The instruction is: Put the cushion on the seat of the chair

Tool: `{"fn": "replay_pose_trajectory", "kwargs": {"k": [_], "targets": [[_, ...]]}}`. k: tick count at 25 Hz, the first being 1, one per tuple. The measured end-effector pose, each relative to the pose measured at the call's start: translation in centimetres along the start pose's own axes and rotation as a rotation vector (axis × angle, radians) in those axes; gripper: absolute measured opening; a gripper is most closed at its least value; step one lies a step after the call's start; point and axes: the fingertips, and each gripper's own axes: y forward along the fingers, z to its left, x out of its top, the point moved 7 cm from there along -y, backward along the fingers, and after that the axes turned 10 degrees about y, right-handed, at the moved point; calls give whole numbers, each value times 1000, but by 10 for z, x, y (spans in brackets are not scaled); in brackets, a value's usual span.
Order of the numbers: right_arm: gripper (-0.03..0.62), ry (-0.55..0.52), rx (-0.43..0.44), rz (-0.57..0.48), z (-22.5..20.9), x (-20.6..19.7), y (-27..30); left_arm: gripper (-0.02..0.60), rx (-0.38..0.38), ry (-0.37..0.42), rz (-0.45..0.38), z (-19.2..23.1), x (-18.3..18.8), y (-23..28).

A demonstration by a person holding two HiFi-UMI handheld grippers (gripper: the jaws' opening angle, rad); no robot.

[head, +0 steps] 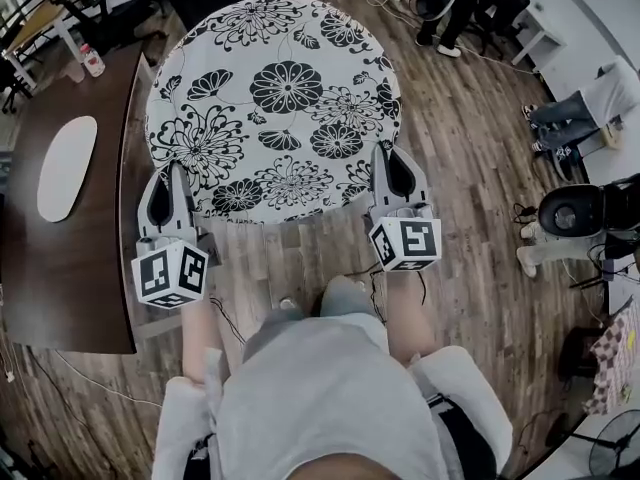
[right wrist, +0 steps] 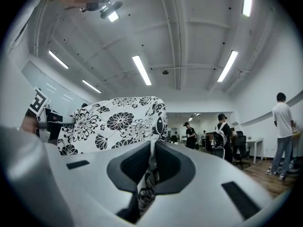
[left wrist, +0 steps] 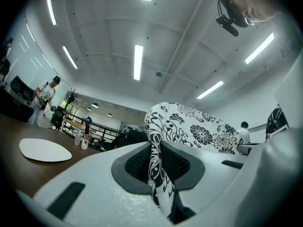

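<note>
head view: left claw (head: 170,171), right claw (head: 391,155) pinch cushion (head: 275,98).

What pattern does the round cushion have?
The cushion is white with black flowers and leaves, seen best in the head view.

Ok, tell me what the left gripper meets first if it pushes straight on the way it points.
The cushion: the left gripper has its fingers shut on the cushion's edge, so the cushion would travel with it. What lies past the cushion I can't tell; it blocks that line and depth is unclear.
</note>
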Motion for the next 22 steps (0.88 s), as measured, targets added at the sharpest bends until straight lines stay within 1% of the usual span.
{"fn": "replay_pose_trajectory", "kwargs": {"k": [3,5,7,10,15,19,22], "targets": [[23,-6,30,9,-8,5,2,43,28,-9,0,-8,1,-5],[23,9,64,12,-14,5,10,43,60,2,2,-12,5,-9],[23,27,81,15,-17,3,16,43,73,13,9,-14,8,-10],[23,37,68,18,-18,2,14,43,54,20,18,-15,7,-6],[23,42,50,12,-12,5,8,43,34,6,19,-10,9,-6],[23,54,25,16,-5,9,1,43,9,10,41,-5,16,-7],[23,57,26,23,-4,9,0,43,7,9,58,-6,17,-8]]}}
